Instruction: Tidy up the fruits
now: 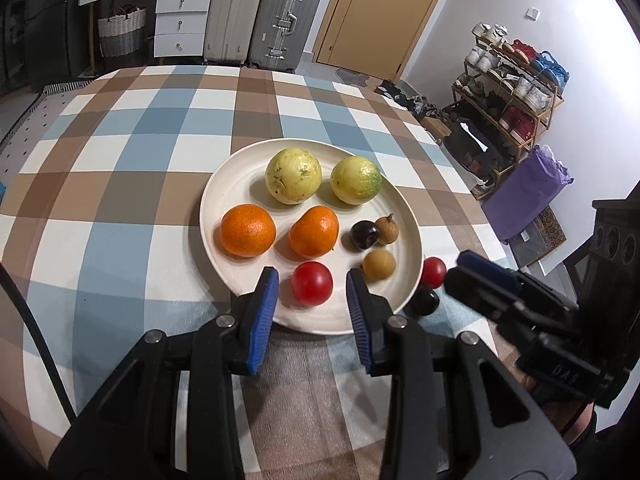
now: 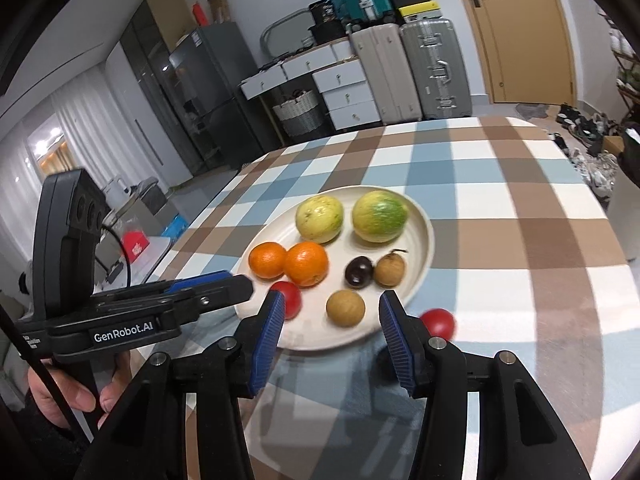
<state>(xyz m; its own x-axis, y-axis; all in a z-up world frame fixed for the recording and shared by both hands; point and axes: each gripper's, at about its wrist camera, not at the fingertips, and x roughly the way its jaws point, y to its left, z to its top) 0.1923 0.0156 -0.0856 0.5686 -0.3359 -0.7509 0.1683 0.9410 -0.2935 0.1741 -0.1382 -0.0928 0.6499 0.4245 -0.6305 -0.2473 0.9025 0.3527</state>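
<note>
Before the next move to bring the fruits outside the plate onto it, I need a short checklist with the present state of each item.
1. Right gripper jaws apart, nothing between the pads: ok.
2. Left gripper clear of the red fruit on the plate, pads not pressing: ok.
3. Red fruit on the cloth outside the plate: not ok.
4. Dark fruit on the cloth also outside: not ok.
5. Free space on plate's near rim: ok.
</note>
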